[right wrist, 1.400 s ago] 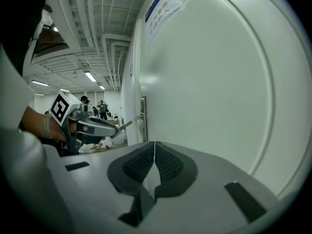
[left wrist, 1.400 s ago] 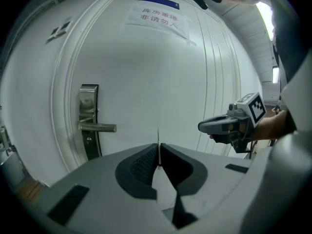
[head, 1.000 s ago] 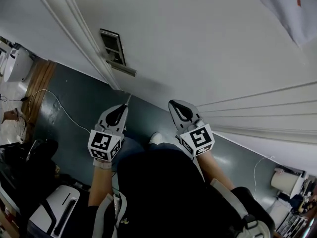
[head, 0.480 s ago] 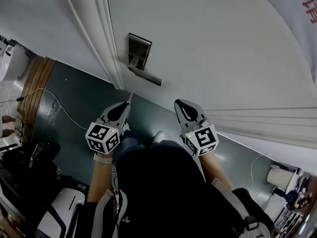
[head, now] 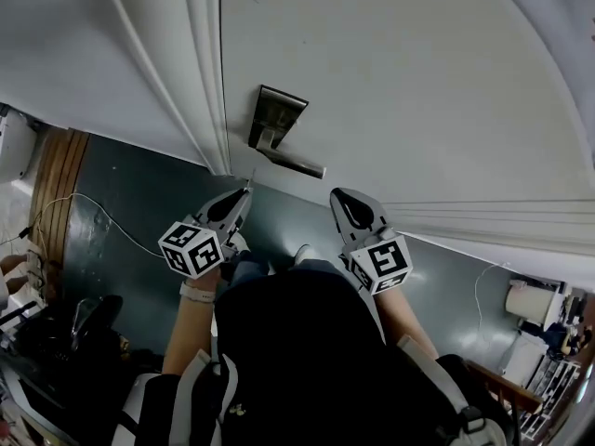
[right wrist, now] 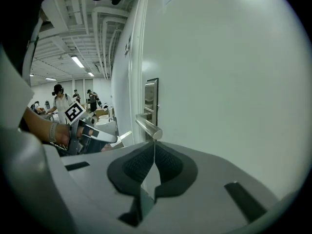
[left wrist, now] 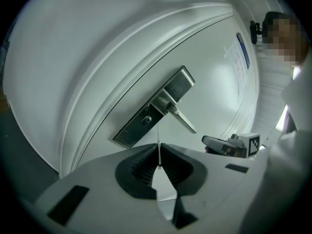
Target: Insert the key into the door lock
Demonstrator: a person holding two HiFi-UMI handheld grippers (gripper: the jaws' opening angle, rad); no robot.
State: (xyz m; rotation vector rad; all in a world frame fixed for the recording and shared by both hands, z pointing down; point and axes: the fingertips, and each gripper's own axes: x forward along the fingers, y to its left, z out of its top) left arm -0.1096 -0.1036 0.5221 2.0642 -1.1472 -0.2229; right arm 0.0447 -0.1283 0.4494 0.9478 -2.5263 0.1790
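— Head view?
— Gripping the key (head: 251, 181): left hand-held gripper (head: 245, 192), just below the lock plate (head: 278, 117). Closed, empty: right hand-held gripper (head: 340, 197).
— Gripper views?
— Left: key tip short of the keyhole (left wrist: 146, 121). Right: jaws together, lever handle (right wrist: 147, 126) ahead.

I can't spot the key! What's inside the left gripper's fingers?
A thin metal key stands pinched between the shut fingers of the left gripper, its tip poking out toward the lock plate. The fingers cover most of its held end.

No legible words or numbers, door notice (left wrist: 242, 50) up-right of the left claw (left wrist: 159, 150) unreadable, coded square markers on both claws' cubes (head: 192, 249).
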